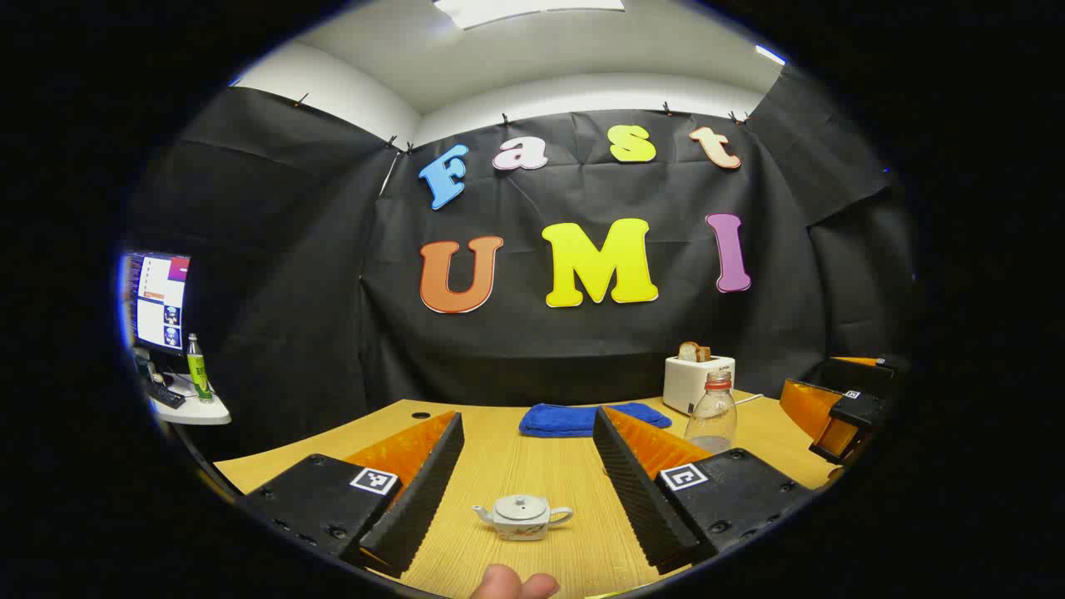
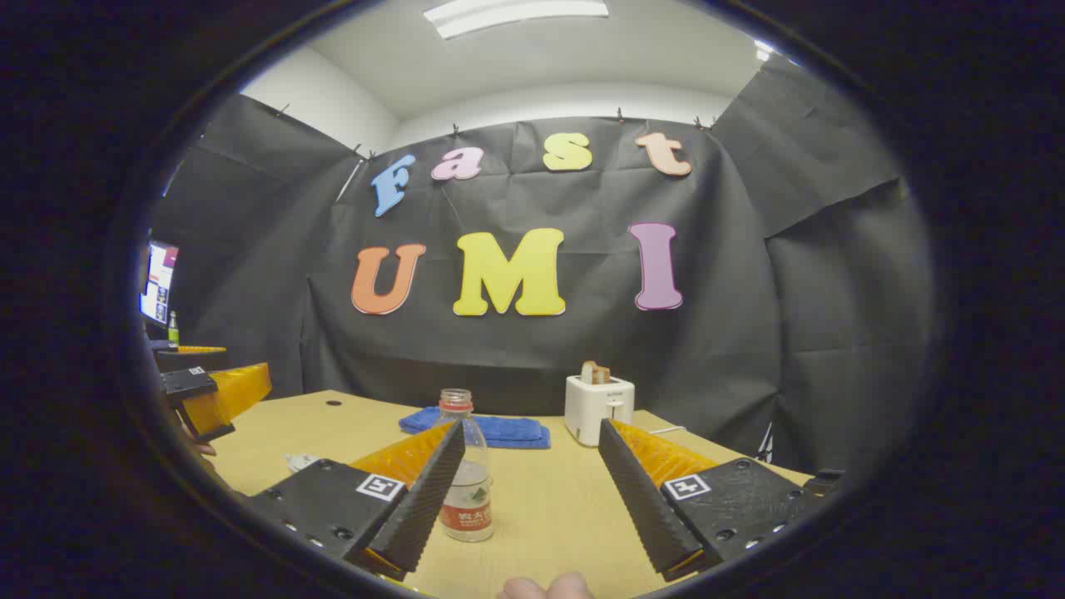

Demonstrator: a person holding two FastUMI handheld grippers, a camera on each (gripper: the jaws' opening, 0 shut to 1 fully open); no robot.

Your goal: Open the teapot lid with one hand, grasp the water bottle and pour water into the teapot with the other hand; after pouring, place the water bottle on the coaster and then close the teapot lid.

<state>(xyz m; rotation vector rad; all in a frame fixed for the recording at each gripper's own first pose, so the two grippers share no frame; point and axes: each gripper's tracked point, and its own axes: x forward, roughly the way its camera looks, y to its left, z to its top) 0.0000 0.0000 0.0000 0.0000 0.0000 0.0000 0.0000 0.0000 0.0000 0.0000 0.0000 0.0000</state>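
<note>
In the left gripper view, the left gripper (image 1: 522, 487) is spread wide above the wooden table (image 1: 541, 466), and the small white teapot (image 1: 522, 517), lid on, sits on the table in the gap between its fingers, touched by neither. In the right gripper view, the right gripper (image 2: 532, 491) is likewise spread, empty, with the uncapped water bottle (image 2: 466, 478) standing just inside its left finger. A blue towel (image 2: 482, 429) and a white toaster (image 2: 598, 407) holding bread sit farther back near the wall.
</note>
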